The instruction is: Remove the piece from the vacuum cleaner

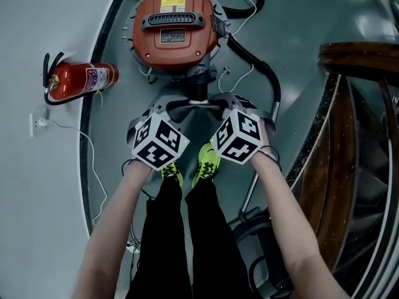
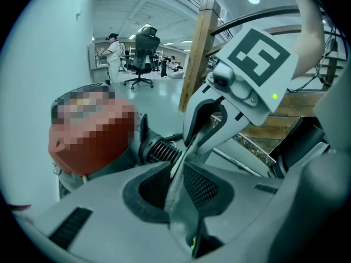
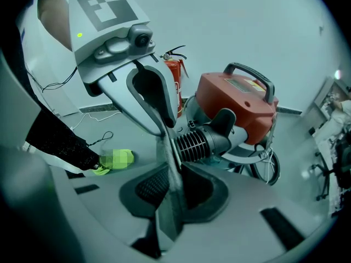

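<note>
The red drum vacuum cleaner (image 1: 174, 27) stands on the floor ahead of my feet, its ribbed black hose connector (image 3: 200, 141) facing me. A thin grey piece (image 1: 199, 103) spans the gap between the two grippers, just in front of that connector. My left gripper (image 1: 174, 109) is shut on one end of the piece (image 2: 184, 163). My right gripper (image 1: 227, 104) is shut on the other end (image 3: 166, 152). The grippers face each other, each showing in the other's view, the right gripper (image 2: 200, 127) and the left gripper (image 3: 153, 106). Whether the piece still touches the connector is hidden.
A red fire extinguisher (image 1: 81, 80) lies left of the vacuum, near a white cable (image 1: 87, 148). The black hose (image 1: 259, 64) curves off to the right. A wooden stair frame (image 1: 355, 136) rises at right. My green shoes (image 1: 209, 161) stand below the grippers. An office chair (image 2: 143, 53) stands far off.
</note>
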